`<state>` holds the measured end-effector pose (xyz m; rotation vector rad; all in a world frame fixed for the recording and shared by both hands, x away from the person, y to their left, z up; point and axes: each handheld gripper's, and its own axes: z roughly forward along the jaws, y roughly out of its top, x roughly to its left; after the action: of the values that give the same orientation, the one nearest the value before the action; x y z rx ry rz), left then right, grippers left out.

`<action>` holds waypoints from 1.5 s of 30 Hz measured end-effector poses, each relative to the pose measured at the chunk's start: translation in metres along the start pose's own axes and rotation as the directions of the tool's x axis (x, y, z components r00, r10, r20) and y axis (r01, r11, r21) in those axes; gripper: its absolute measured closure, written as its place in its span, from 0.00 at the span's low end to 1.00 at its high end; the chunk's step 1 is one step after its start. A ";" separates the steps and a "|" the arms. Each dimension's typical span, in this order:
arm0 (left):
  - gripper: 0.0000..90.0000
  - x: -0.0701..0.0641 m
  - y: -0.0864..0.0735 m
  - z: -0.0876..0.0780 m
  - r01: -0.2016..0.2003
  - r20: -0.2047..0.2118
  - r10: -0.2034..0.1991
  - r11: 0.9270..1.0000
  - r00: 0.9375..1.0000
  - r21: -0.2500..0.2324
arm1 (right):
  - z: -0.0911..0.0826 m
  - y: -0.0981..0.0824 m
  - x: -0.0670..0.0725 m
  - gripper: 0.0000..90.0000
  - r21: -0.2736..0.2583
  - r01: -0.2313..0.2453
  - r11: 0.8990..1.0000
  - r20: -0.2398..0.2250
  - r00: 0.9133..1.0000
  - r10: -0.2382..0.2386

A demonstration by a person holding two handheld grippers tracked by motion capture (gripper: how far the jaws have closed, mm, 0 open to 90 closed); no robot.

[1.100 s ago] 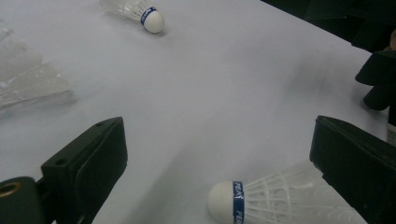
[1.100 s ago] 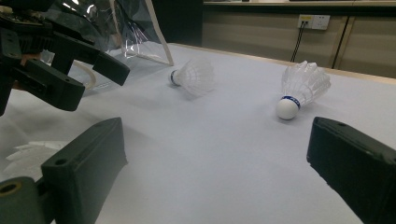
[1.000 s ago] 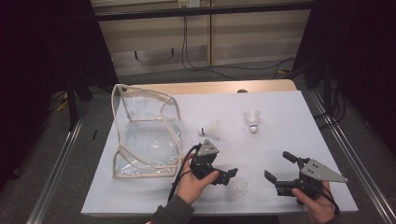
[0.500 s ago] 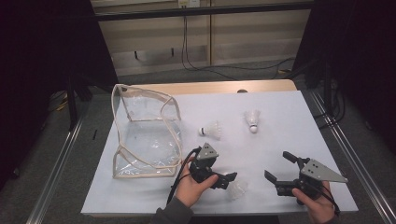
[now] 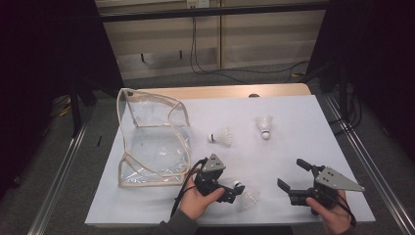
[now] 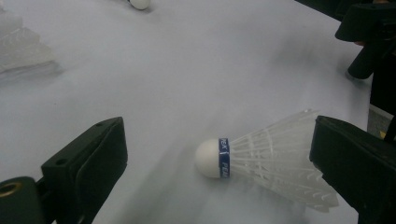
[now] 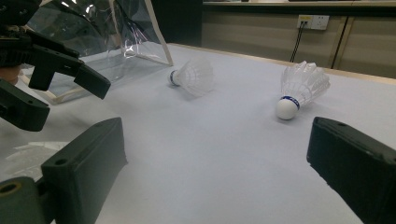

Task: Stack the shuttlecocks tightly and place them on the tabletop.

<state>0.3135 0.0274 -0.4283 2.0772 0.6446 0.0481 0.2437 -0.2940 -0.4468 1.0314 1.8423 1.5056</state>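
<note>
Three white shuttlecocks lie on the white table [image 5: 293, 117]. The nearest shuttlecock [image 5: 248, 198] [image 6: 261, 161] lies on its side with its cork and blue band between the spread jaws of my left gripper [image 5: 235, 192] [image 6: 215, 135], which is open and does not touch it. A second shuttlecock [image 5: 221, 137] [image 7: 194, 74] lies mid-table, and a third shuttlecock [image 5: 264, 127] [image 7: 301, 88] is further right. My right gripper [image 5: 293, 175] [image 7: 215, 140] is open with nothing in it, low over the front right of the table.
A clear plastic bag [image 5: 151, 142] [image 7: 107, 37] with a cream rim stands open on the left half of the table. The table's front edge runs just below both hands. Metal rails flank the table on both sides.
My left gripper has edged slightly right and nearer, closing in around the nearest shuttlecock. The right gripper and the other shuttlecocks have stayed put.
</note>
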 end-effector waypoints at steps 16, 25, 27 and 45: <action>0.04 0.002 -0.005 -0.011 -0.028 0.016 0.029 1.000 0.999 -0.010 | 0.000 0.000 0.000 0.04 0.000 0.003 1.000 0.002 1.000 -0.003; 0.04 0.004 -0.006 -0.017 -0.055 0.032 0.055 0.998 0.998 -0.008 | 0.000 0.000 0.000 0.04 0.000 0.004 1.000 0.001 1.000 -0.004; 0.04 0.005 -0.006 -0.019 -0.061 0.036 0.061 0.998 0.997 -0.001 | 0.000 0.000 0.000 0.04 0.001 0.004 1.000 0.002 1.000 -0.004; 0.04 0.005 -0.007 -0.025 -0.097 0.048 0.096 0.995 0.994 0.001 | 0.001 0.000 0.000 0.04 0.000 0.005 1.000 0.002 1.000 -0.005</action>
<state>0.3080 0.0525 -0.4204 2.1056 0.5152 0.0521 0.2442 -0.2937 -0.4470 1.0271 1.8420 1.5005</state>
